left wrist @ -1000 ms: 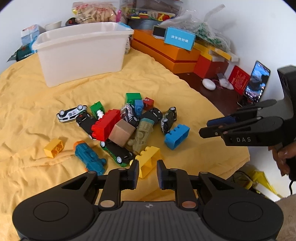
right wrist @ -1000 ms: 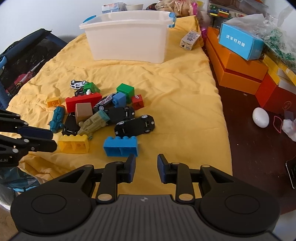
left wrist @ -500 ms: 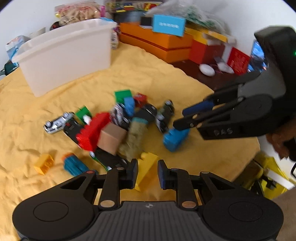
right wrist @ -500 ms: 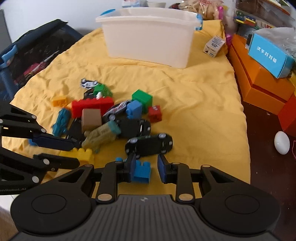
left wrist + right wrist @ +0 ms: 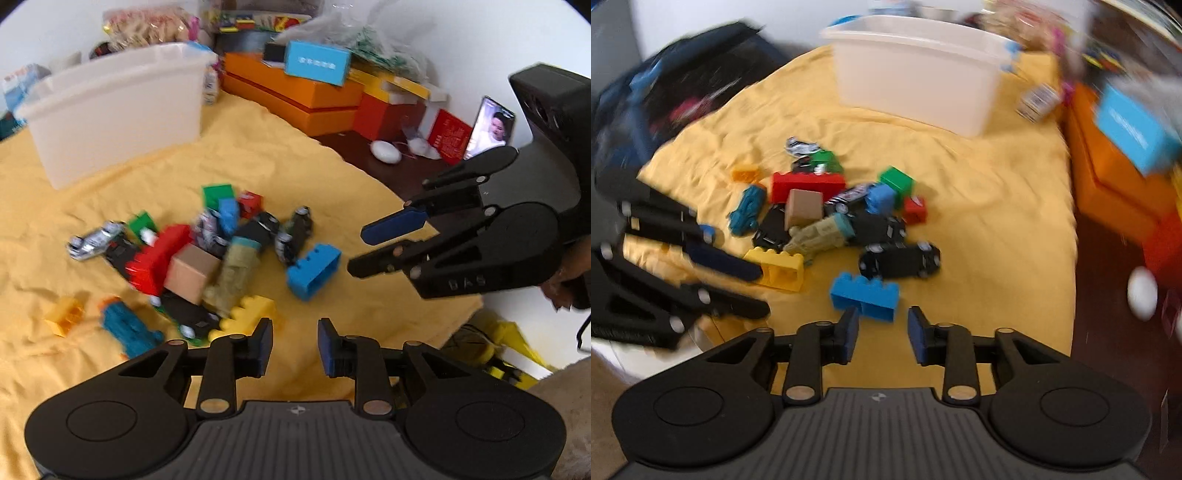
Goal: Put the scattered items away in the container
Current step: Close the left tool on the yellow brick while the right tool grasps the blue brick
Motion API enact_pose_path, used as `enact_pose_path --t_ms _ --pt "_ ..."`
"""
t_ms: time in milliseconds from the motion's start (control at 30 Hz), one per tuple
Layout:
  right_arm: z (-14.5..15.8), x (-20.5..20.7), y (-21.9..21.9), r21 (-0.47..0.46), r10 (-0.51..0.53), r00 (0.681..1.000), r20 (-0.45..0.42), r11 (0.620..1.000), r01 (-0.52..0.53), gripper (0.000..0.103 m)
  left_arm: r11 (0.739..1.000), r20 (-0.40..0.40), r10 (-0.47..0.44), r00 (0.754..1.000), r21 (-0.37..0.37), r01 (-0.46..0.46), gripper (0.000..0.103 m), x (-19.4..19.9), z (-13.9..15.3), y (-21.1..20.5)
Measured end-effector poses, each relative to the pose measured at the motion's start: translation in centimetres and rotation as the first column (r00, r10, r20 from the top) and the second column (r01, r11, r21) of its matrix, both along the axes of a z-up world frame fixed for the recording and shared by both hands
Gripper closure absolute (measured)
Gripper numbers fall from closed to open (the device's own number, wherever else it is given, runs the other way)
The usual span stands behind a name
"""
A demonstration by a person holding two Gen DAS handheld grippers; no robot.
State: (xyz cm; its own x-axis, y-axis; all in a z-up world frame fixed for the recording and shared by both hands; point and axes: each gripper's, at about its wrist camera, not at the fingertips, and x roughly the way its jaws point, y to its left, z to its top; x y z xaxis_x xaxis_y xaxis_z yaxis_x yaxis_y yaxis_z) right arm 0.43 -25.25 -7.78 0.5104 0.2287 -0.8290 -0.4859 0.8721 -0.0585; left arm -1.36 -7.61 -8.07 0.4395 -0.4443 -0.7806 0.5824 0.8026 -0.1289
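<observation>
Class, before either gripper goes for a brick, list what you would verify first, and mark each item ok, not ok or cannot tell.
1. Left gripper jaws apart, nothing between them, just been opening: ok.
2. Right gripper jaws apart, empty, just been opening: ok.
3. Blue brick lies free on the yellow cloth, just ahead of the right gripper: ok.
4. Yellow brick free of the pile: not ok, it touches other toys.
5. White bin upright, open-topped: ok.
6. Room inside the bin: cannot tell.
</observation>
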Motion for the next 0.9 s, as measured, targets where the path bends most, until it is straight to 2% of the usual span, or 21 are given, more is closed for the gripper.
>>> enact_pose_path --t_ms 67,133,233,300,367,433,567,667,900 --pt "-0.1 0.2 0.8 -0.053 0.069 0.997 0.017 0.996 -0.068 0.069 0.999 0.02 0.022 1.0 0.026 -0.023 0.071 0.3 0.3 0.4" --pt "0.1 0.5 1.0 -0.056 0.085 0.996 0.033 0.995 -0.083 0.069 0.998 0.028 0.058 0.998 0.034 -0.059 0.071 1.0 0.5 1.1" --pt "0.4 2.2 0.3 0.015 0.008 1.0 0.028 1.0 -0.008 0.07 0.993 0.046 0.109 0.993 0.041 -0.11 0.071 2.8 0.5 1.5" --pt "-0.2 3.7 -0.4 0.05 -0.076 0.997 -0.004 0.996 0.076 0.069 0.99 0.058 0.117 0.991 0.074 -0.121 0.071 3.8 -0.1 1.1" --pt "-1.3 5.0 -1.2 0.091 -0.127 0.989 -0.076 0.987 0.134 0.069 0.991 0.052 0.089 0.995 0.092 -0.093 0.071 4.1 -0.7 0.4" --pt "-2.1 5.3 -1.5 0.132 -0.129 0.982 -0.14 0.98 0.147 0.069 0.994 0.034 0.042 0.999 0.098 -0.045 0.071 3.4 -1.1 -0.2" --pt "-2.0 3.6 -1.1 0.125 -0.069 0.987 -0.145 0.988 0.087 0.069 0.995 0.001 -0.013 1.0 0.096 0.012 0.069 1.5 -1.9 -1.0" --pt "-1.6 2.4 -1.6 0.137 -0.037 0.988 -0.151 0.989 0.058 0.068 0.993 0.03 -0.033 0.999 0.113 0.029 0.066 0.6 -1.9 -1.3" --pt "-0.9 0.9 -1.4 0.093 0.087 0.983 -0.163 0.993 -0.073 0.068 0.998 -0.014 -0.039 0.999 0.055 0.04 0.066 0.5 -1.2 -0.8"
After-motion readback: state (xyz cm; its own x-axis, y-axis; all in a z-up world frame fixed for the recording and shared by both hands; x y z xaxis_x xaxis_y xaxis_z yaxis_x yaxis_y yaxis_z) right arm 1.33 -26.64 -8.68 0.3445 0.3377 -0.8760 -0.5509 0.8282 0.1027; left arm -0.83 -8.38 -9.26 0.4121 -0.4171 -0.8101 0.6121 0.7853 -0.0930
